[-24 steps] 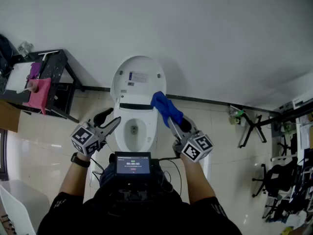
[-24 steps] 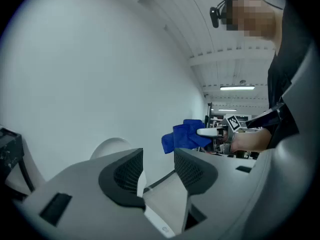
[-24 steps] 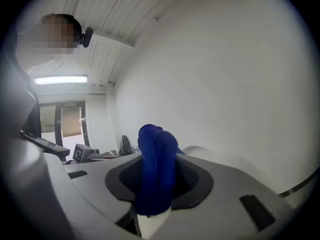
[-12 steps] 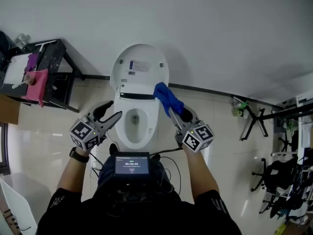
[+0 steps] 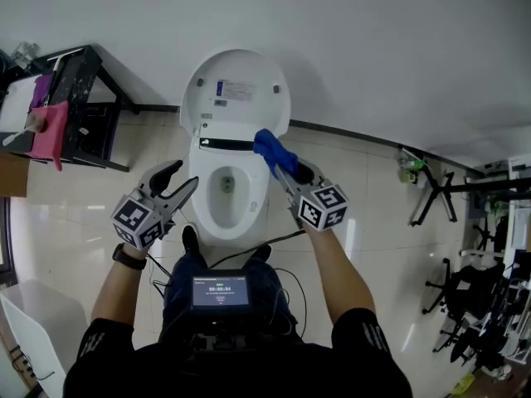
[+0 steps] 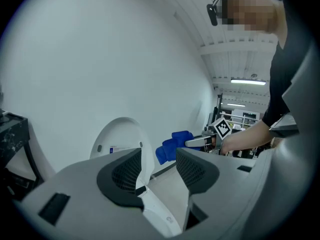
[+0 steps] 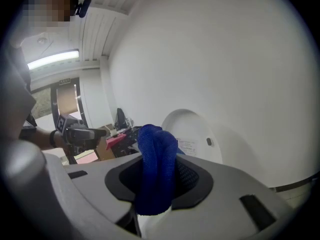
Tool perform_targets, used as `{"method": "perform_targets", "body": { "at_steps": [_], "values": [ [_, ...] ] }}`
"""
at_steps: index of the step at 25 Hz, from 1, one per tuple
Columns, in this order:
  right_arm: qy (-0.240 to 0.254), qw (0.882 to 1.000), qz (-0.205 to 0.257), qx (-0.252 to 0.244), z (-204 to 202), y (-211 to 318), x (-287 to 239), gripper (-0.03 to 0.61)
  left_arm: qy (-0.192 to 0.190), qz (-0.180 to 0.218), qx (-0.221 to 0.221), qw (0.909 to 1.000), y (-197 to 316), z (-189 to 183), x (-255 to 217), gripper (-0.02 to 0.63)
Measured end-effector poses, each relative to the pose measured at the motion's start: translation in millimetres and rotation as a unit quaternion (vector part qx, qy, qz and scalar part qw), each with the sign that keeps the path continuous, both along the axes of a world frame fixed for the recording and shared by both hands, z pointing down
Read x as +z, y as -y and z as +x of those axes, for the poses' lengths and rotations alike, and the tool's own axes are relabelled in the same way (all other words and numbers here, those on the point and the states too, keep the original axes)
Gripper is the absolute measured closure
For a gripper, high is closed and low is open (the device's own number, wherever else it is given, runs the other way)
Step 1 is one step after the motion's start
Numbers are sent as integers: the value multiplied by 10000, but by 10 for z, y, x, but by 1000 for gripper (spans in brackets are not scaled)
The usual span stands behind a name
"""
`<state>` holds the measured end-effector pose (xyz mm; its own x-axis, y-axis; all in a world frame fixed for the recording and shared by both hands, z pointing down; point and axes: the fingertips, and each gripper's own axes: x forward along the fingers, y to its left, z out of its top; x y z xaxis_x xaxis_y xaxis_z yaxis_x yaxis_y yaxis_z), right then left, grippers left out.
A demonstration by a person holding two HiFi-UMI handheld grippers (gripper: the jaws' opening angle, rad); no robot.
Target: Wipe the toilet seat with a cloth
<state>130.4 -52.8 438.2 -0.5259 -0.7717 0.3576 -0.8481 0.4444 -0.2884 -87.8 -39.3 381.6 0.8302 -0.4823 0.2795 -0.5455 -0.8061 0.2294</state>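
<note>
Cloth (image 5: 270, 149): blue, soft, bunched. It sits at the centre of the head view, over the right rear rim of the toilet seat (image 5: 202, 214); contact cannot be told. It is likely light and limp, so grip it at the gathered fold.
Your right gripper (image 5: 280, 166): jaws clamped on the cloth.
Your left gripper (image 5: 181, 182): jaws wide, nothing between them, left of the bowl.
Lid (image 5: 235, 89): raised, upper centre.

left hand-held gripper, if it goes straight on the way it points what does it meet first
Likely the toilet seat, just ahead between the open jaws of the left hand-held gripper; the raised lid stands behind it. Depth is unclear.
</note>
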Motion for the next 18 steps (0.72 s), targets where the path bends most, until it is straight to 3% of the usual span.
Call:
{"method": "perform_targets", "body": {
  "at_steps": [10,18],
  "values": [
    [-872,9909,-797,-640,-96,262,1715,448,249,-346,109,9990,67,109,934,402],
    [-1887,9710,-1179,-873,-49,474,3004,448,240,-592,-24,9980,111,209,1533,402]
  ]
}}
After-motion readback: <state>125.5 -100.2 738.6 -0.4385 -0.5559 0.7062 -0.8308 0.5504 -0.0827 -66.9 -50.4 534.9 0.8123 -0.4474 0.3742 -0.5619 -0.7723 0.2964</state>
